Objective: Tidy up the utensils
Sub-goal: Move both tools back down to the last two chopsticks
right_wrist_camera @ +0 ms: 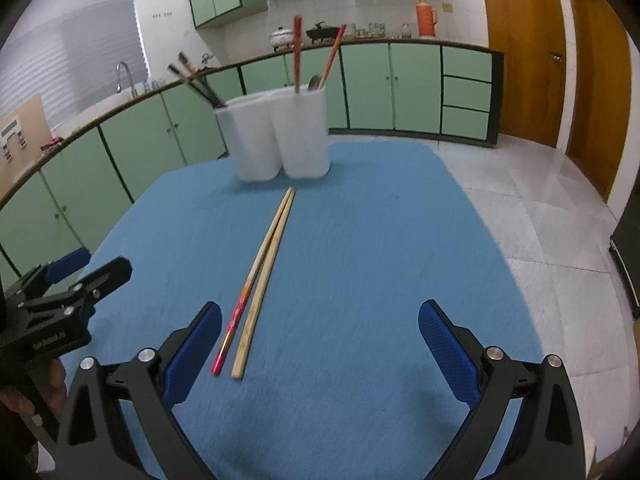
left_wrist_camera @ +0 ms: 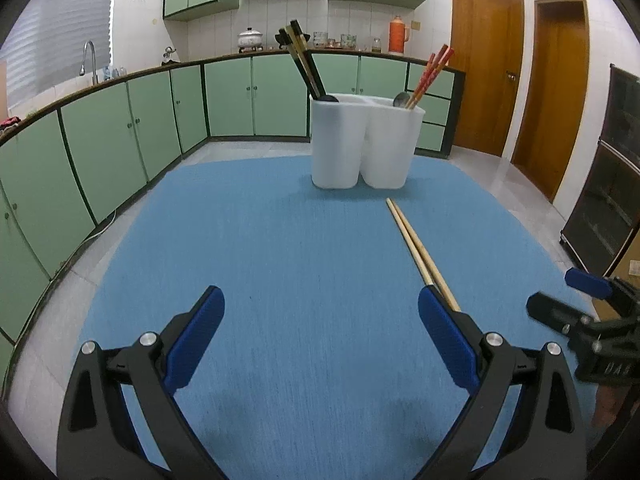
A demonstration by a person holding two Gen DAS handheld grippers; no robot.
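Observation:
A white two-compartment utensil holder point(left_wrist_camera: 366, 142) stands at the far side of the blue table mat point(left_wrist_camera: 280, 260); it also shows in the right wrist view point(right_wrist_camera: 280, 136). Its left compartment holds dark chopsticks point(left_wrist_camera: 304, 62), its right one red chopsticks point(left_wrist_camera: 430, 74) and a spoon point(left_wrist_camera: 400, 100). A pair of light wooden chopsticks point(left_wrist_camera: 416, 248) lies on the mat in front of the holder; in the right wrist view point(right_wrist_camera: 266, 264) one has a red-pink end. My left gripper point(left_wrist_camera: 320, 308) is open and empty, left of the pair. My right gripper point(right_wrist_camera: 320, 320) is open and empty, right of the pair.
Green kitchen cabinets point(left_wrist_camera: 120, 132) with a counter and sink run along the left and back. Wooden doors point(left_wrist_camera: 484, 60) stand at the right. A dark cabinet point(left_wrist_camera: 608, 184) is at the far right. The mat's edges drop to a tiled floor point(right_wrist_camera: 520, 208).

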